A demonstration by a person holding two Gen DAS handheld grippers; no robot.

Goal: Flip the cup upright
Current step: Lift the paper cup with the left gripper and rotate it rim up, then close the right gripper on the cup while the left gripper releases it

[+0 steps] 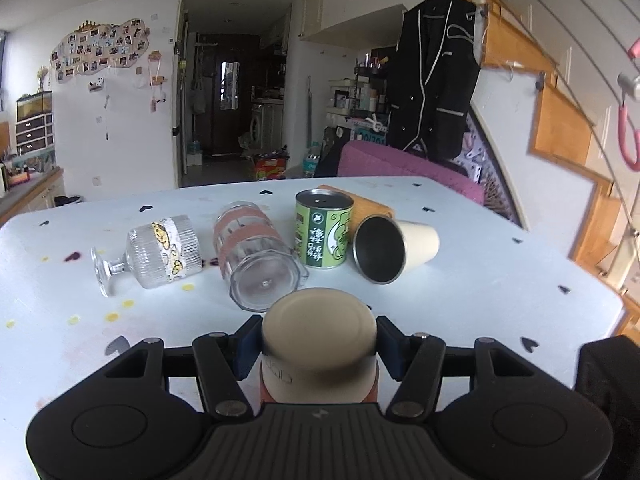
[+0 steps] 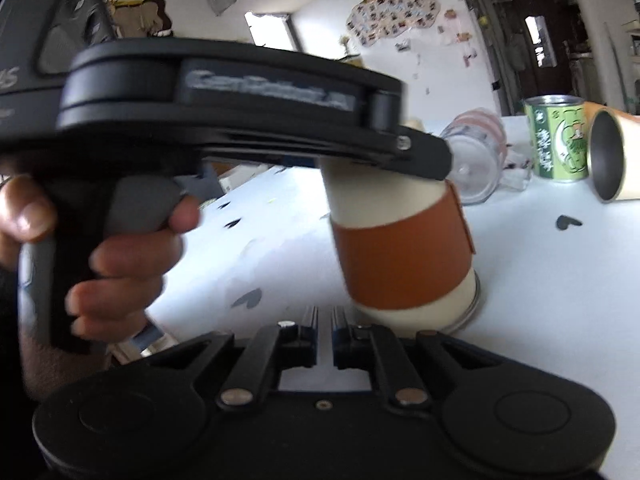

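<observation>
table [image 1: 480, 280]: white top with small dark heart marks and a few yellow and purple spots; carries everything below.
left gripper [image 1: 319, 344]: seen side-on from the right wrist camera, held level above the table by a hand [image 2: 116, 256] on its pistol grip. Fingers closed against both sides of the cream cup near its base end.
right gripper [image 2: 325, 330]: low over the table, just beside the cream cup's rim end. Blue pads nearly together with only a narrow slit between them, nothing in it.
cream cup [image 2: 400, 248]: cream body with an orange-brown sleeve. Mouth down, flat base up, slightly tilted. Metal rim looks to be at or just off the table surface; the view is blurred, cannot tell if it touches. In the left wrist view only the flat base and a strip of sleeve show between the pads.
glass jar [image 1: 256, 256]: ribbed clear glass with pinkish bands, lying on its side, bottom towards the left camera, just beyond the cream cup.
goblet [image 1: 152, 256]: ribbed stemmed glass with a yellow-patterned band, on its side, left of the glass jar, apart from it.
steel cup [image 1: 394, 248]: cream outside, metal inside, on its side, mouth towards the camera, right of the can.
green can [image 1: 323, 232]: upright, between glass jar and steel cup.
</observation>
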